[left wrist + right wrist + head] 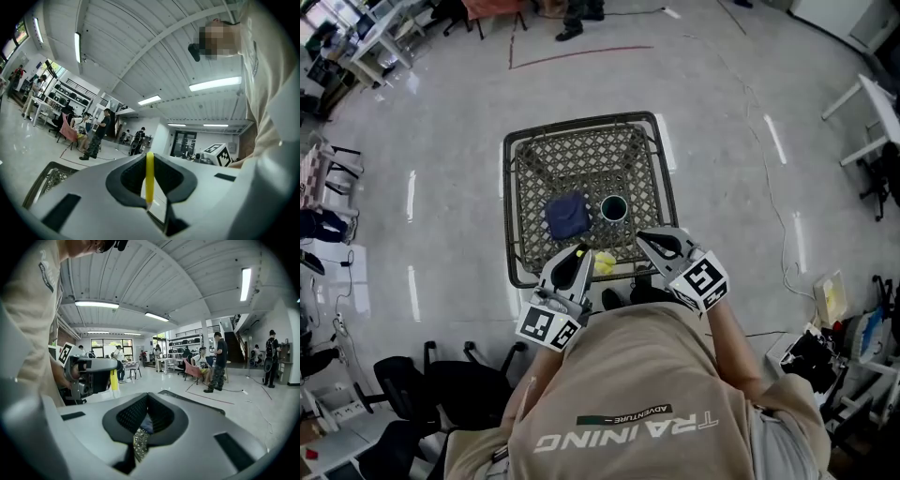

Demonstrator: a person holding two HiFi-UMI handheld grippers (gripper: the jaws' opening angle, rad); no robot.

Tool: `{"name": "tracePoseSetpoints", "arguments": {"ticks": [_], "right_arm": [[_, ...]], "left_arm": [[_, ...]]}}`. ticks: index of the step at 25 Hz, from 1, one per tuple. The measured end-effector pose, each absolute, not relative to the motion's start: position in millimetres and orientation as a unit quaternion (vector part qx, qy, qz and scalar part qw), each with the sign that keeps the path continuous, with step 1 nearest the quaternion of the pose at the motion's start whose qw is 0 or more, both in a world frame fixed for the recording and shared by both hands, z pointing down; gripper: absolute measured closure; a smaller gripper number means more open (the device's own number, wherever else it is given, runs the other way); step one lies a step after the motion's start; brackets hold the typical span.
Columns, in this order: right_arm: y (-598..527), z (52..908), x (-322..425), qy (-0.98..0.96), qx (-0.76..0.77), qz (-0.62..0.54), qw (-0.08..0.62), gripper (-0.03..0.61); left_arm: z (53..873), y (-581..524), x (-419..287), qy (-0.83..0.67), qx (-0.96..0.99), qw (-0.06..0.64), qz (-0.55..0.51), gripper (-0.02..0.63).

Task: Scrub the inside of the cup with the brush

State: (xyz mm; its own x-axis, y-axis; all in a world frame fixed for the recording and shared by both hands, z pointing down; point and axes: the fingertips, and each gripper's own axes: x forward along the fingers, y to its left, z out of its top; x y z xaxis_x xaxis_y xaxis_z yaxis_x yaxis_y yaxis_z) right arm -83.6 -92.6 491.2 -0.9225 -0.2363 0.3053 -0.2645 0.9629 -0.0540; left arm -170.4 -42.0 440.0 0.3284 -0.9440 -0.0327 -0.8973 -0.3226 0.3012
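One mesh table (581, 159) bearing cup (613, 208) and blue cloth (567, 217), glossy grey floor (722, 112)

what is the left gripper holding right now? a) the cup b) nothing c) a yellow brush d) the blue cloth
c: the left gripper has its jaws shut on the yellow brush, while the cup and blue cloth sit on the woven table.

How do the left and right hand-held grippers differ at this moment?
The left hand-held gripper is shut on the yellow brush; the right hand-held gripper has its jaws together with nothing between them. In the head view the left one is nearer the dark blue cloth, the right one nearer the cup. Both are at the woven table's near edge, and neither touches the cup.
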Motion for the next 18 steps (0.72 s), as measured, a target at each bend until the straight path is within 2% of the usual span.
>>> {"name": "tracePoseSetpoints", "arguments": {"ticks": [18], "right_arm": [[-165, 516, -94, -0.990, 0.013, 0.031, 0.135, 0.564]], "left_arm": [[415, -118, -183, -0.672, 0.732, 0.079, -0.083, 0.561]]}}
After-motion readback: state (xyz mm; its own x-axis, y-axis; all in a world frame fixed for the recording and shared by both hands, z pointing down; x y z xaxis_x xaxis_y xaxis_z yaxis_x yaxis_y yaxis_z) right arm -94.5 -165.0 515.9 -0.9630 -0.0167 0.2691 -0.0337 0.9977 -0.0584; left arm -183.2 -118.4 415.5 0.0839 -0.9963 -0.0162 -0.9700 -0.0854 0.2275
